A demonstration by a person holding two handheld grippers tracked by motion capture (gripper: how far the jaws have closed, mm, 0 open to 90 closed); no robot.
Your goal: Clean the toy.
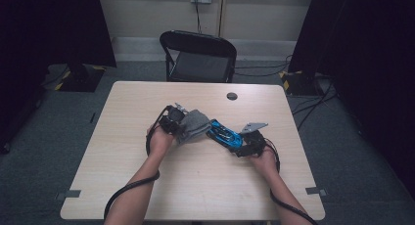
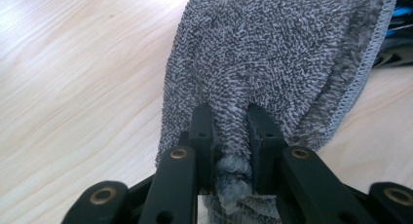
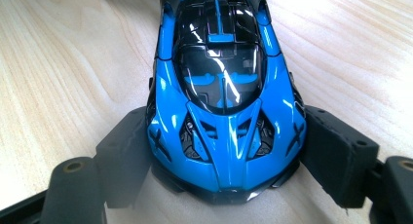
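I have my left hand-held gripper clamped on a bunched fold of the grey cloth, jaws pinched together with the terry pile squeezed between them; in the left gripper view the cloth fans out ahead of the jaws toward 12 o'clock. My right hand-held gripper has its jaws closed against both flanks of the blue toy car at one end, holding it on the counter near the middle. In the right gripper view the car runs straight away from the jaws, long axis toward 12 o'clock. From the high view that axis slants from about 4 o'clock to 10 o'clock, and the cloth touches the car's far end. So the car lies at roughly 4 o'clock from the cloth, and I judge the left hand is the one placed to wipe along it.
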